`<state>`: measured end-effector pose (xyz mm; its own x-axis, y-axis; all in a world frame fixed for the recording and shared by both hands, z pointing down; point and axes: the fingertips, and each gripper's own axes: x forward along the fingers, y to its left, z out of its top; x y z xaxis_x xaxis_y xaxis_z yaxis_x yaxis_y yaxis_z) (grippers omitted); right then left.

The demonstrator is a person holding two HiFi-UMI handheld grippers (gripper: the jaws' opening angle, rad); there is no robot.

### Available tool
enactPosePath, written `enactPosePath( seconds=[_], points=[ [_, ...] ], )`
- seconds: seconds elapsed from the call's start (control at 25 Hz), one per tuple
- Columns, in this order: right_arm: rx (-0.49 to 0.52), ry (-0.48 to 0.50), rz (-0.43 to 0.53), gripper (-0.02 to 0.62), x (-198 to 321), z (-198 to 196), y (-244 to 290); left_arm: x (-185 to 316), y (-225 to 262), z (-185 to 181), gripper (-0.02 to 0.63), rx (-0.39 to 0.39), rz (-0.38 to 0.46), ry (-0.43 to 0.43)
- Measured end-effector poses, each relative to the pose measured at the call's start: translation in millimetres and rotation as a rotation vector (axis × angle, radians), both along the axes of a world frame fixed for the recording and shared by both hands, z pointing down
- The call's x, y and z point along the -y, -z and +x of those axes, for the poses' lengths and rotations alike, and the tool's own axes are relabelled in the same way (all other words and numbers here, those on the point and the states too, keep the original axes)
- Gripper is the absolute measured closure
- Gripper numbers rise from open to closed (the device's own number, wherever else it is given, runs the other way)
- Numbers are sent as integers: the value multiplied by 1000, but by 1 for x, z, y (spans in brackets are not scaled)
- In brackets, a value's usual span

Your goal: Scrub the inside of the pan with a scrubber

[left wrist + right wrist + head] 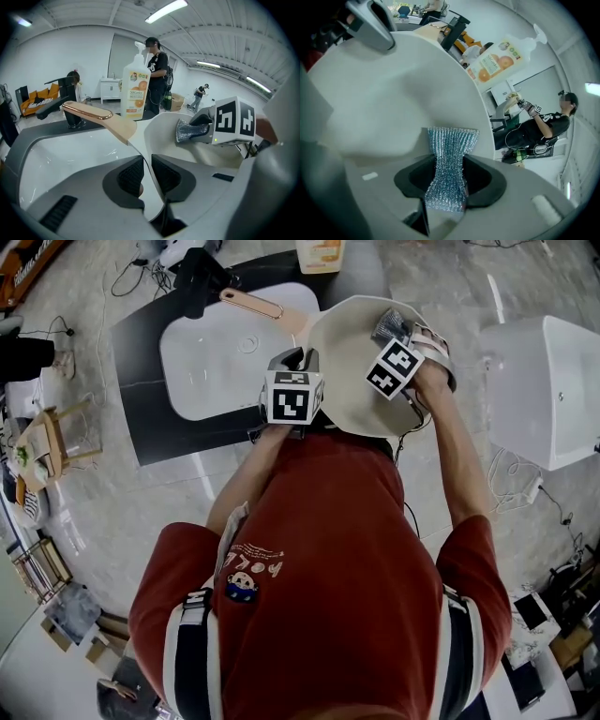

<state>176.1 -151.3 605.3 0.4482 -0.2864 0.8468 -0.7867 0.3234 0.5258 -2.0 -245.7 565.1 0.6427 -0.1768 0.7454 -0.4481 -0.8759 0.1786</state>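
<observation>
A cream pan point(349, 381) with a copper-toned handle point(251, 303) is held tilted over the sink. My left gripper point(298, 362) is shut on the pan's near rim; in the left gripper view the thin rim point(149, 165) runs between the two dark pads point(131, 176). My right gripper point(401, 336) is shut on a silvery mesh scrubber point(390, 326) at the pan's far right edge. In the right gripper view the scrubber point(449, 164) is pinched at its waist, and its flared end lies against the pan's inside wall point(393, 93). The scrubber point(189, 131) also shows in the left gripper view.
A white sink basin point(211, 362) set in a black counter point(141, 381) lies under the pan, with a black faucet point(199, 279) behind. An orange-labelled soap bottle point(134, 91) stands at the back. A white box point(548, 390) is at the right. People stand in the background.
</observation>
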Motion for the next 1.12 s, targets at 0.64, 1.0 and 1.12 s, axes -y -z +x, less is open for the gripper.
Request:
enactPosePath(
  seconds=[0.64, 1.0, 1.12],
  points=[
    [329, -159, 355, 402, 63, -44, -1, -1, -2, -1, 545, 18, 20, -33],
    [440, 3, 211, 403, 62, -95, -15, 1, 0, 0, 548, 13, 16, -15],
    [486, 57, 153, 403, 56, -110, -14, 3, 0, 0, 551, 5, 11, 7]
  ],
)
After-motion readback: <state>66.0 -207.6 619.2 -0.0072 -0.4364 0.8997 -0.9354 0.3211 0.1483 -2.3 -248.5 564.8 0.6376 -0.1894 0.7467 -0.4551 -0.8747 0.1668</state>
